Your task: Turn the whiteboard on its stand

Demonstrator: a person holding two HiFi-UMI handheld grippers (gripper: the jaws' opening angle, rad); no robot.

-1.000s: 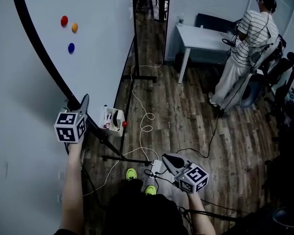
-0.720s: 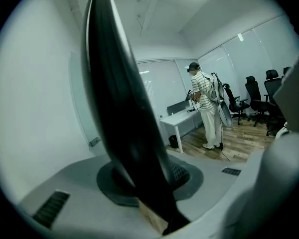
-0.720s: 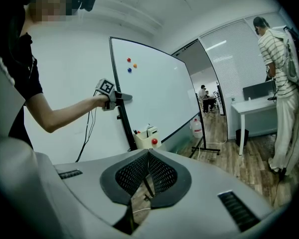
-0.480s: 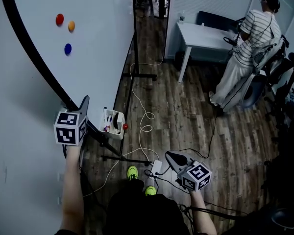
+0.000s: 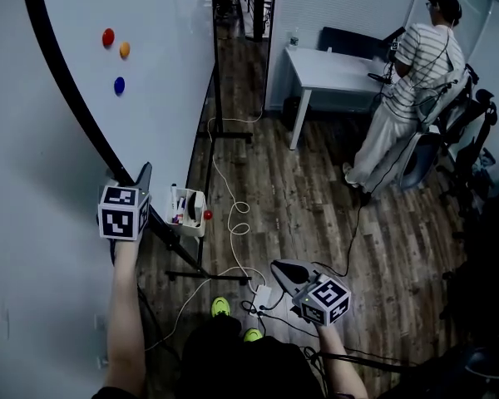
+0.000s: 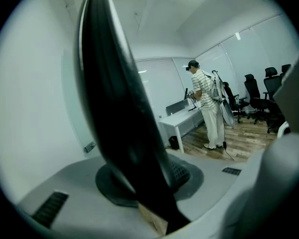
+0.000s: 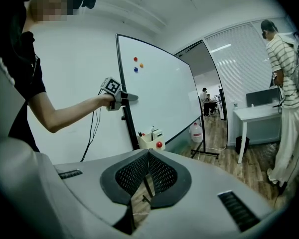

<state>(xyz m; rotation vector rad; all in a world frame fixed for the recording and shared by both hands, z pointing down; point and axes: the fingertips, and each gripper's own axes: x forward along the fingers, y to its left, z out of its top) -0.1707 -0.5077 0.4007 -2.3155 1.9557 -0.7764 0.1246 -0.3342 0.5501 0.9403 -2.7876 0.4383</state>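
The big whiteboard (image 5: 158,98) fills the left of the head view, tilted on its black stand (image 5: 201,266), with red, orange and blue magnets (image 5: 119,84) on it. My left gripper (image 5: 141,179) is shut on the board's black frame edge (image 5: 75,98); in the left gripper view that dark edge (image 6: 124,133) runs straight between the jaws. From the right gripper view the board (image 7: 159,93) shows with the left gripper (image 7: 132,97) clamped on its near edge. My right gripper (image 5: 279,268) hangs low over the floor, shut and holding nothing (image 7: 147,156).
A small marker box (image 5: 187,210) with a red ball hangs at the board's lower edge. Cables and a power strip (image 5: 262,291) lie on the wood floor. A person in a striped shirt (image 5: 412,73) stands by a white desk (image 5: 333,66); office chairs (image 5: 474,123) are at the right.
The left gripper keeps its hold on the frame. The stand's post and the marker box have shifted a little left in the view. The right gripper has drifted slightly left.
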